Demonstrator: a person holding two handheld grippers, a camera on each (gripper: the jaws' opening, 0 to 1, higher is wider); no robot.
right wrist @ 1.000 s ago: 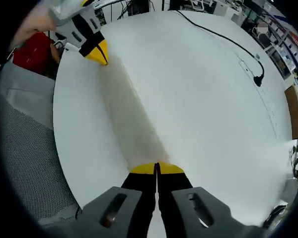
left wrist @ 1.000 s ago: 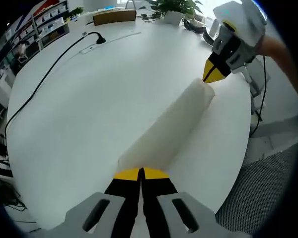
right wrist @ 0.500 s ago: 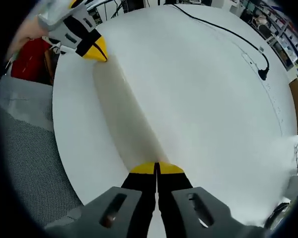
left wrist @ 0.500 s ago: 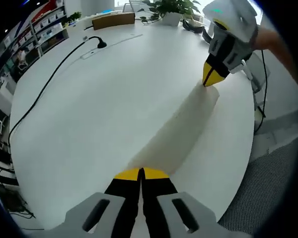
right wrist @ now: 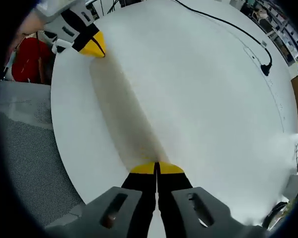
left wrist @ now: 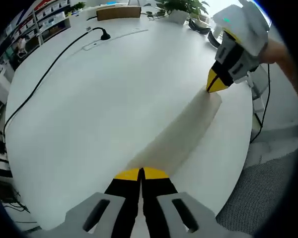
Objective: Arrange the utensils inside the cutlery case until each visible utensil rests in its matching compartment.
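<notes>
Long pale cutlery case (left wrist: 181,134), blurred, lies across a round white table (left wrist: 89,109) near its edge. Left gripper (left wrist: 140,173) pinches one end w/ jaws closed; right gripper (right wrist: 156,168) pinches the opposite end likewise. Black cable (left wrist: 44,74) well apart.

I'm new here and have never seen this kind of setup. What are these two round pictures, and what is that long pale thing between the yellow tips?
No robot arm here: a person holds a two-jaw tool in each hand, with a fisheye camera on each. The left gripper view looks along the left gripper; the right gripper view looks along the right gripper. Each also appears far off in the other's picture. Both are shut on opposite ends of a long pale strip, apparently a flat fabric cutlery case, stretched over a round white table. A black cable lies on the table. No utensils can be made out.
</notes>
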